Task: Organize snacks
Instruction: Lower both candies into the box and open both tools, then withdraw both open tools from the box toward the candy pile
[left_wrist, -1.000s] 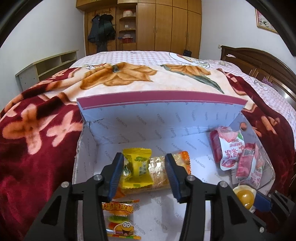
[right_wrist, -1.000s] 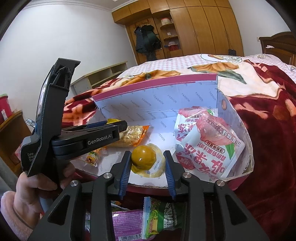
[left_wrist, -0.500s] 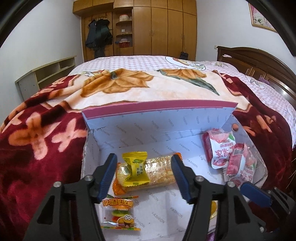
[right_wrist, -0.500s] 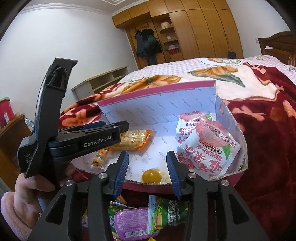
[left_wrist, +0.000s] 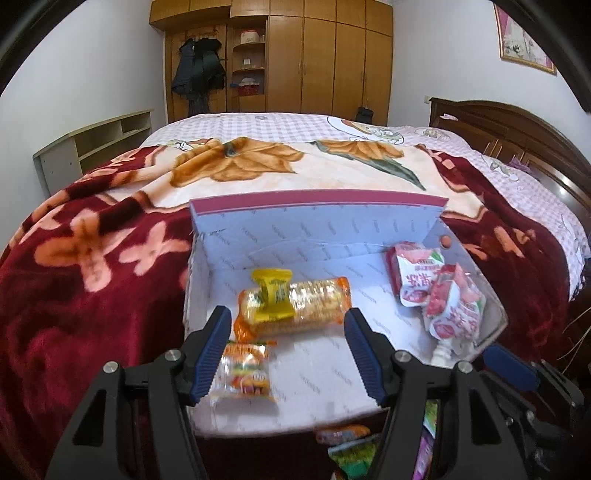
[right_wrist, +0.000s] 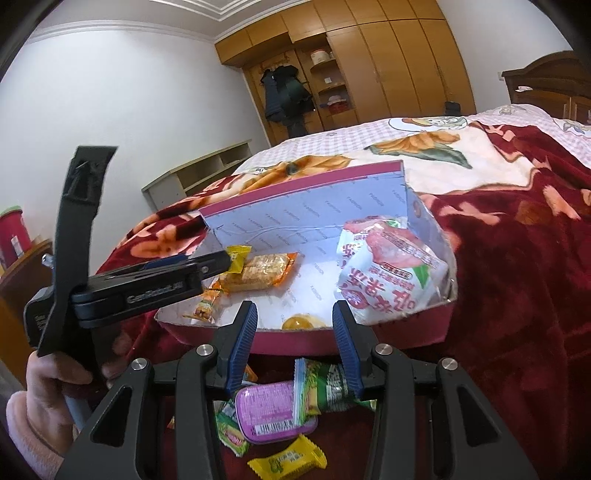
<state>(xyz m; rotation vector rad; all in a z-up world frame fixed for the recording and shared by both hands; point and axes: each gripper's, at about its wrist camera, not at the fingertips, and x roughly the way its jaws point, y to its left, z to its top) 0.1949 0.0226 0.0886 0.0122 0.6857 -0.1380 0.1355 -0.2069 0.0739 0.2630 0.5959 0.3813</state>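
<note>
A pink-rimmed cardboard box (left_wrist: 321, 201) (right_wrist: 317, 181) sits open on the bed. Inside it a yellow candy (left_wrist: 273, 295) rests on an orange cracker pack (left_wrist: 314, 306) (right_wrist: 264, 271). A gummy packet (left_wrist: 245, 371) lies in front of them, and red-and-white pouches (left_wrist: 439, 291) (right_wrist: 388, 273) lean at the right. A yellow jelly cup (right_wrist: 295, 323) sits by the near wall. My left gripper (left_wrist: 288, 332) hovers open and empty over the box's near half. My right gripper (right_wrist: 293, 321) stands open and empty just outside the near wall.
Loose snacks lie on the red flowered blanket (right_wrist: 517, 295) before the box: a purple tub (right_wrist: 273, 410), a green packet (right_wrist: 328, 387), a yellow candy (right_wrist: 288, 459). A hand (right_wrist: 48, 373) holds the left gripper. A headboard (left_wrist: 517, 125) stands right, a wardrobe behind.
My left gripper opened, left the yellow candy on the cracker pack and drew back. My right gripper let the jelly cup go inside the box and pulled back over the near wall.
</note>
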